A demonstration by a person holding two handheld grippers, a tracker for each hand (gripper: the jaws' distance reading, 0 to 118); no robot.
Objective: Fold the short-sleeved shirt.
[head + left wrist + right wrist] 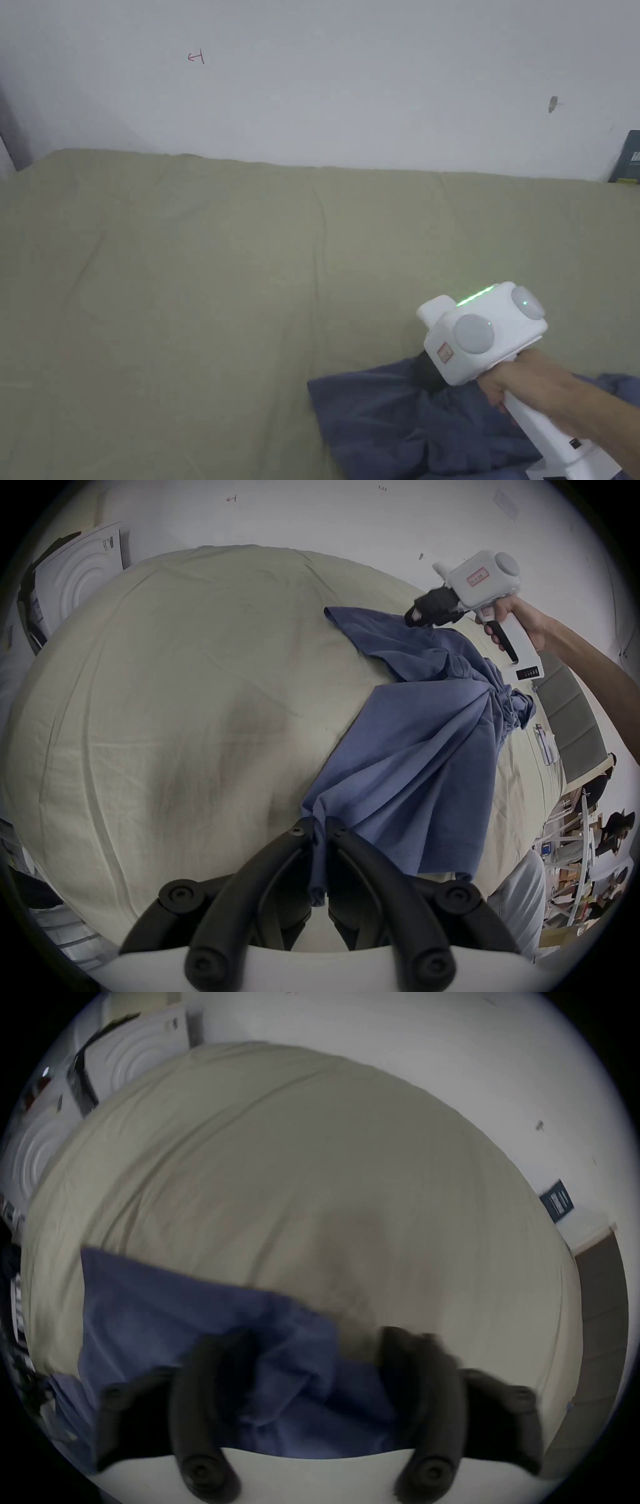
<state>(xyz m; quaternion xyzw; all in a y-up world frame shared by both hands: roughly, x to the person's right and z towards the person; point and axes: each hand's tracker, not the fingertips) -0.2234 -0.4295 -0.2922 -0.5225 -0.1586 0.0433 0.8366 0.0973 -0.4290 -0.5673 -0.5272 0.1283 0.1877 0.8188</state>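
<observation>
A crumpled blue short-sleeved shirt (406, 419) lies on the olive sheet near the front right. In the left gripper view it (415, 750) fans out from my left gripper (317, 828), which is shut on a bunched edge of the cloth. A hand holds my white right gripper (428, 375) at the shirt's far end (420, 613), low over the fabric. In the right gripper view its jaws stand wide apart (318, 1342), blurred, with blue cloth (173, 1303) lying between and under them.
The olive sheet (187, 281) stretches wide to the left and back, up to a white wall. White foam panels (79, 580) lean at the far left. A dark box (628, 156) stands at the back right. A grey chair (571, 715) and people (616, 830) are off to the right.
</observation>
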